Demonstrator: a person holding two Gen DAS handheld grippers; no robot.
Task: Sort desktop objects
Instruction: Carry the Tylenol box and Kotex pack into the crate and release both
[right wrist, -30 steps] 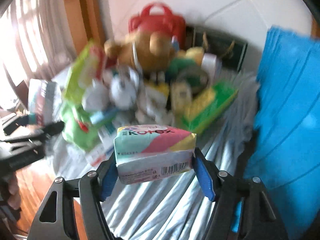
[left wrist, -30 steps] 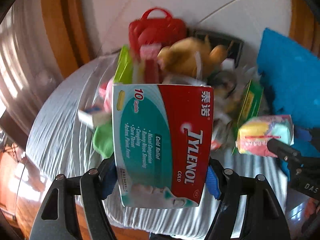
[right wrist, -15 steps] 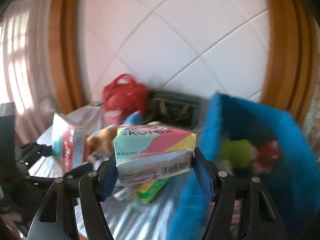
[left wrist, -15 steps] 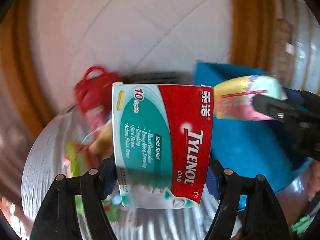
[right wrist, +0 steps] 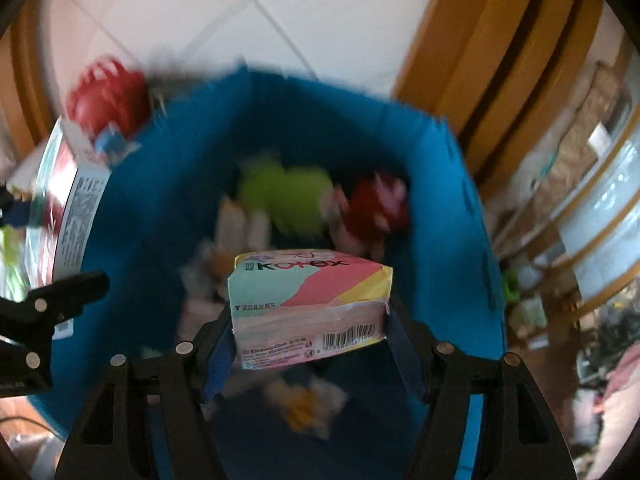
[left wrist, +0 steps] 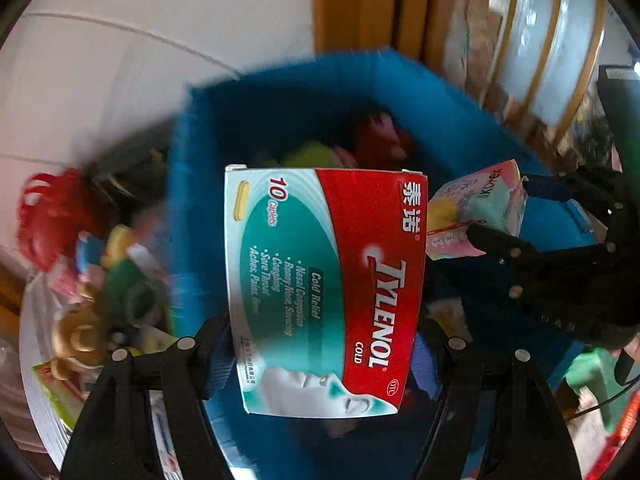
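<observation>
Nearest to each camera, a pair of black jaws is pinching a package. In the left wrist view the left gripper (left wrist: 322, 354) is clamping the Tylenol box (left wrist: 326, 290), its blue pads pressing on the two long side edges. That flat glossy cardboard box is standing with its long axis running away from the camera, printed face showing, lettering turned sideways. In the right wrist view the right gripper (right wrist: 310, 354) is squeezing the Kotex pack (right wrist: 310, 306), a soft plastic-wrapped block lying crosswise between the pads, barcode side facing the camera, brand name on top.

Beyond both packages, the blue bin (right wrist: 452, 208) is gaping open below them; its walls look like fabric and are slightly bowed. Inside it, something lime green (right wrist: 286, 198) and something red (right wrist: 378, 208) are smearing into blur, along with pale shapes too soft to identify.

Farther left, a cluttered pile (left wrist: 108, 280) on the table is blurring too; a red basket (left wrist: 50, 216) is sitting at its far edge.
</observation>
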